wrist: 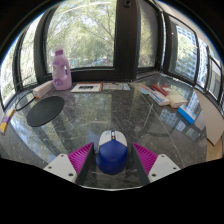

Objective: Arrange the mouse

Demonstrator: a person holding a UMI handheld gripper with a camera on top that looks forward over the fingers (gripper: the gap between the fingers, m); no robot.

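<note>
Mouse between the gripper's fingers, low over a glossy table

The mouse, blue with a white front, sits between the two pink pads of the gripper, its nose pointing away toward the windows. The pads look to touch its sides, so the gripper seems to be pinching it, likely to carry it to a proper spot; whether it rests on the table or hangs just above cannot be told. Far to the left lies a dark round mat, a probable place for it, with a pink bottle behind. Papers lie far ahead, and books are stacked to the far right.
</note>
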